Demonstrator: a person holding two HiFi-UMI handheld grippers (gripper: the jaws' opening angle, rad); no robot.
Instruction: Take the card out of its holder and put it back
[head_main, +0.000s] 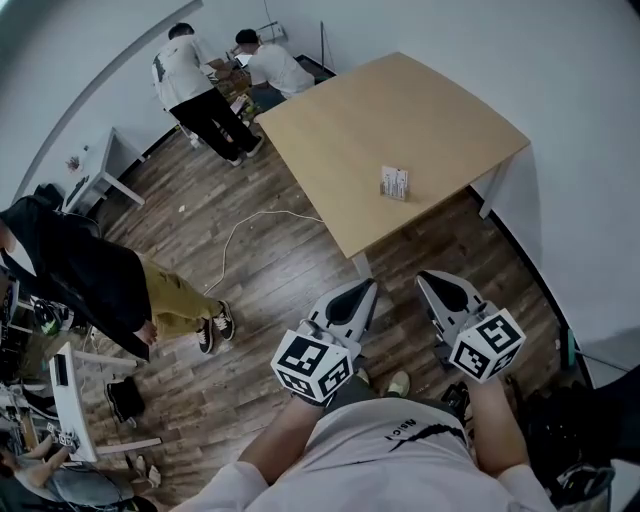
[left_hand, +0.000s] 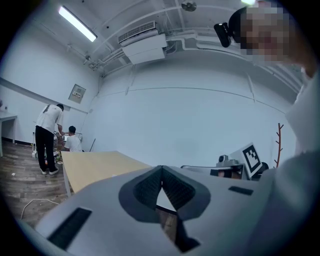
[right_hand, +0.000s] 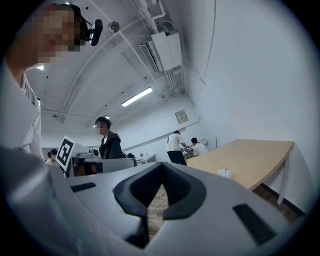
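Note:
A small card holder with a card upright in it stands near the front edge of a light wooden table. In the right gripper view the card holder is a small white shape on the table. Both grippers are held close to the person's body, over the wooden floor and well short of the table. The left gripper is shut, its jaws meeting with nothing between them. Beside it, the right gripper is also shut and empty. The left gripper and the right gripper show their jaws pressed together.
Two people work at the far corner behind the table. A person in a dark jacket stands on the left. A white cable lies on the wooden floor. A white desk stands at the left wall.

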